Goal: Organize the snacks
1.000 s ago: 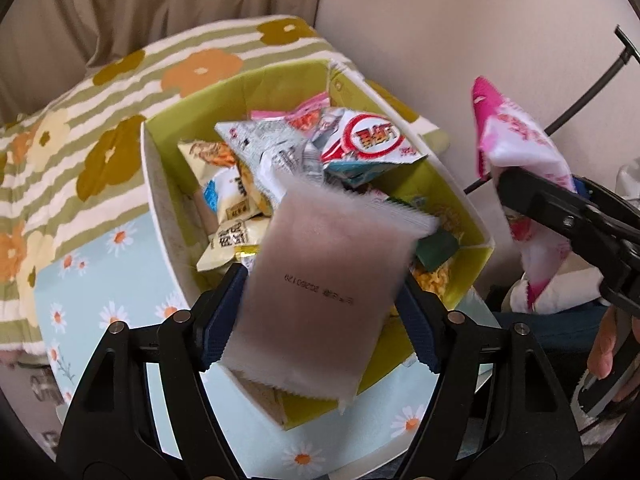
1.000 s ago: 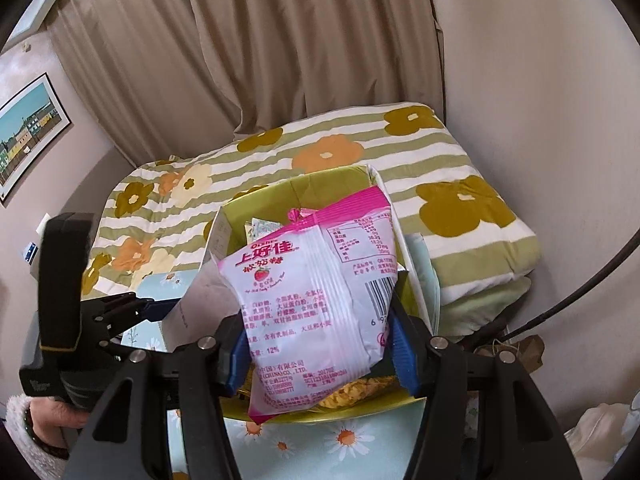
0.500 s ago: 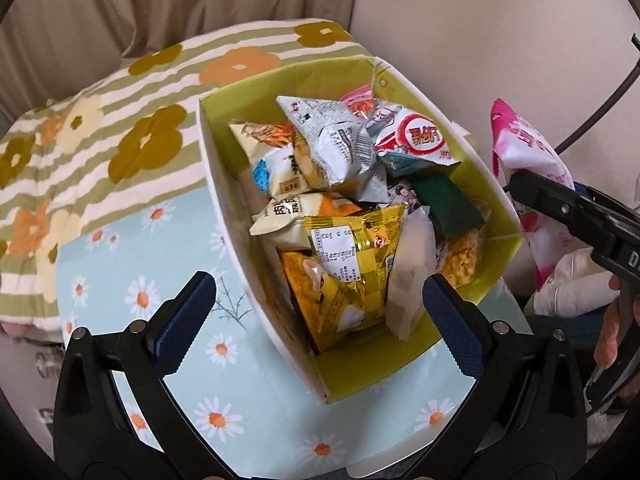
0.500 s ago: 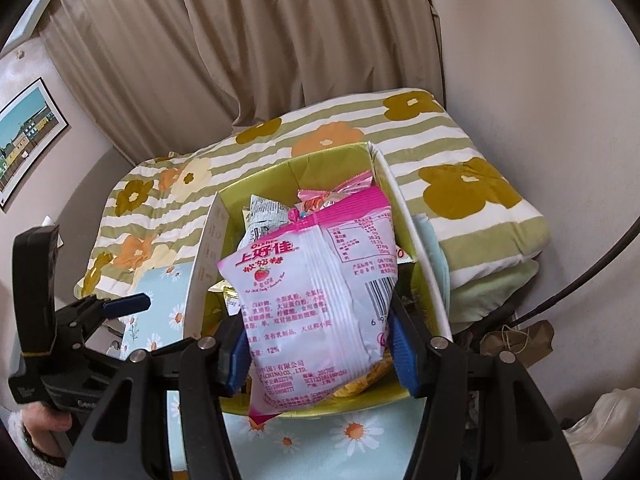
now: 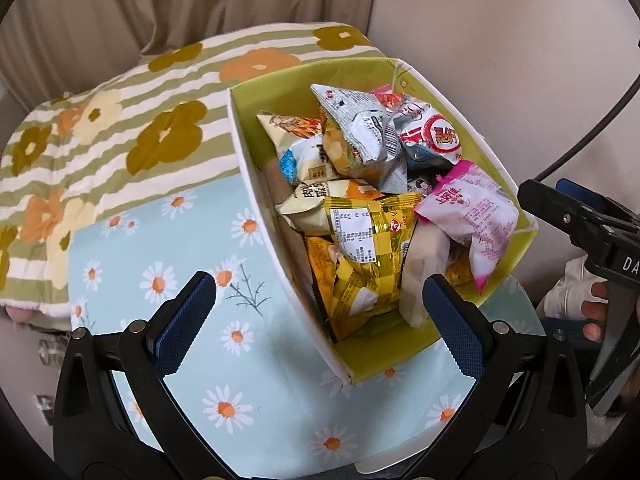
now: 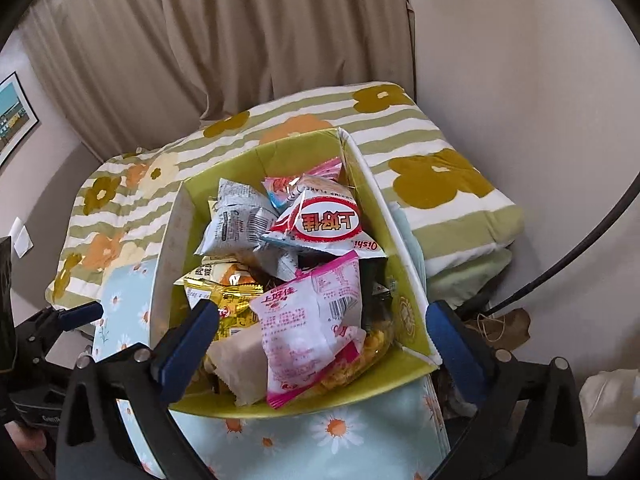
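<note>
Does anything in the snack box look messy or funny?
A bit. The pink packet lies tilted on top of the heap, its bottom corner poking over the green box's near rim. The pale packet beside it leans on that rim too. Nothing has spilled out.

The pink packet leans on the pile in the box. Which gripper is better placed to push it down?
Probably the right gripper: the pink packet lies between its opening fingers. The left gripper frames the yellow packet.
</note>
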`<state>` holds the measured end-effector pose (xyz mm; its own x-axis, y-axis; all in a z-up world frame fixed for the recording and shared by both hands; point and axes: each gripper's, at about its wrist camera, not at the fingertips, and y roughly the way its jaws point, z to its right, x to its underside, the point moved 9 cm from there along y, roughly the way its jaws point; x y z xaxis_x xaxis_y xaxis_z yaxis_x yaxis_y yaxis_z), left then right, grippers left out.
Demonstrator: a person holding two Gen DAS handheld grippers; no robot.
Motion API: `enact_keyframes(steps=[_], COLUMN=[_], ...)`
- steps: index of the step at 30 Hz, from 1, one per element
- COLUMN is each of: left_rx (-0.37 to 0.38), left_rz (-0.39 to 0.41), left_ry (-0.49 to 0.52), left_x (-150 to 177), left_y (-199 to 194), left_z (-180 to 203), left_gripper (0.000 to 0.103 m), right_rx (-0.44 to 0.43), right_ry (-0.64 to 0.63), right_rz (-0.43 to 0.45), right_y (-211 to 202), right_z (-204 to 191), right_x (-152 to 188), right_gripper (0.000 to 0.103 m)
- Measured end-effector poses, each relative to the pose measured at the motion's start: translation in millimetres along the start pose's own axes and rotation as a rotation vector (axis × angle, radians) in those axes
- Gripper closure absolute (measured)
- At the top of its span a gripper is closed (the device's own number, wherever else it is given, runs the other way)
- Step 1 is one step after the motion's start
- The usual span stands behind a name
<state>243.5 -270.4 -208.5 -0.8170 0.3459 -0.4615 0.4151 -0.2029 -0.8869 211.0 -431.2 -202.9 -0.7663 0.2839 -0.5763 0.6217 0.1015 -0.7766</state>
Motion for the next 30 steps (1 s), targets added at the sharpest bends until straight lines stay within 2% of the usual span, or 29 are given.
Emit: enact_keyframes(steps=[4, 9, 13, 16, 20, 24, 28, 30], left_rx=[-0.013, -0.035, -0.053, -0.061, -0.082, -0.13, -0.208, -0.224], left_rz=[0.027, 0.095, 0.193, 0.295, 0.414, 0.493, 0.557, 0.574], left_ry=[-0.014, -0.019, -0.031, -0.059, -0.113, -0.12, -0.116, -0.121], left_x=[2, 4, 7, 16, 45, 79, 114, 128], left_y=[-13, -50, -104, -155, -219, -261, -294, -304], left_z=[-4, -8, -18, -31, -57, -78, -96, -101], left_gripper=[0.0, 0.0, 0.0, 0.0, 0.0, 0.0, 0.0, 0.0], right_rx=[-0.012, -0.023, -0.018, 0.0, 0.025, 0.039, 0.062, 0.067], right_ry=[-0.028, -0.065, -0.098, -0.131, -0.165, -0.203, -0.225, -0.226], right_rz=[0.022, 0.087, 0.172, 0.248, 0.328, 0.392, 0.439, 0.446], right_y=[-12, -42, -83, -123, -168, -199, -219, -224], right_z=[-9, -28, -51, -78, -114, -143, -164, -171], right_x=[1, -4, -7, -1, 19, 46, 71, 83], right_gripper=[0.0, 0.0, 0.0, 0.0, 0.0, 0.0, 0.0, 0.0])
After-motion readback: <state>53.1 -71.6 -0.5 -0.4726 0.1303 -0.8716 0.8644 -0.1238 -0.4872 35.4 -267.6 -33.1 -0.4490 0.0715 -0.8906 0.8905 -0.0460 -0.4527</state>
